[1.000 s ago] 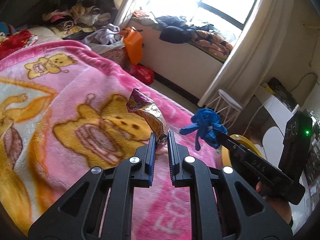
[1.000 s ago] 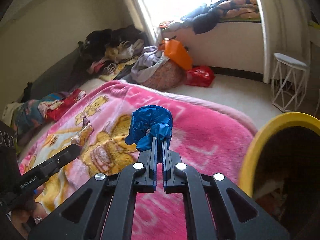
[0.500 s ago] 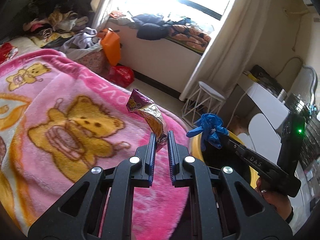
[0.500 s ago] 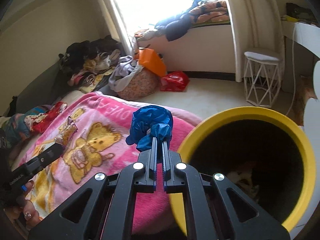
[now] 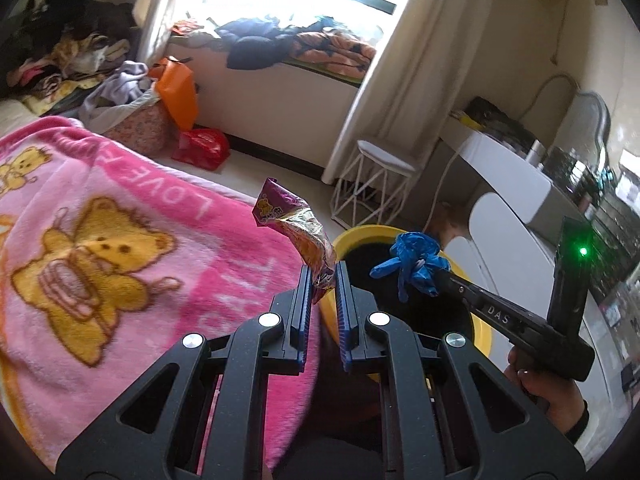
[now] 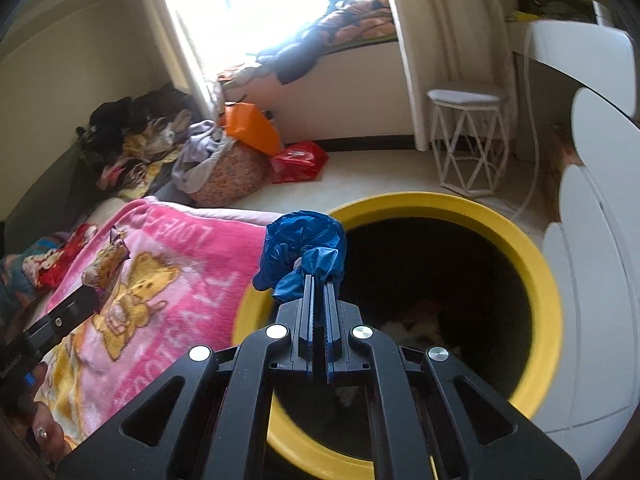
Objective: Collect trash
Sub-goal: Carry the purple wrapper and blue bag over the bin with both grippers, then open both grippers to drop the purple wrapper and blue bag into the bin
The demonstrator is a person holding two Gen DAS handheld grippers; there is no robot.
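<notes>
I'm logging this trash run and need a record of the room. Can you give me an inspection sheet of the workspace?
Surface: pink bear blanket covers the bed.
Job's things: snack wrapper and blue glove, both held; yellow bin beside the bed, some trash inside.
Clutter: clothes pile, orange bag, red bag, clothes on the window ledge.
Grippers: left gripper shut on the wrapper at the bin's rim; right gripper shut on the glove over the bin.
Cables: white cable by the desk.
Surroundings: white stool, curtain.
</notes>
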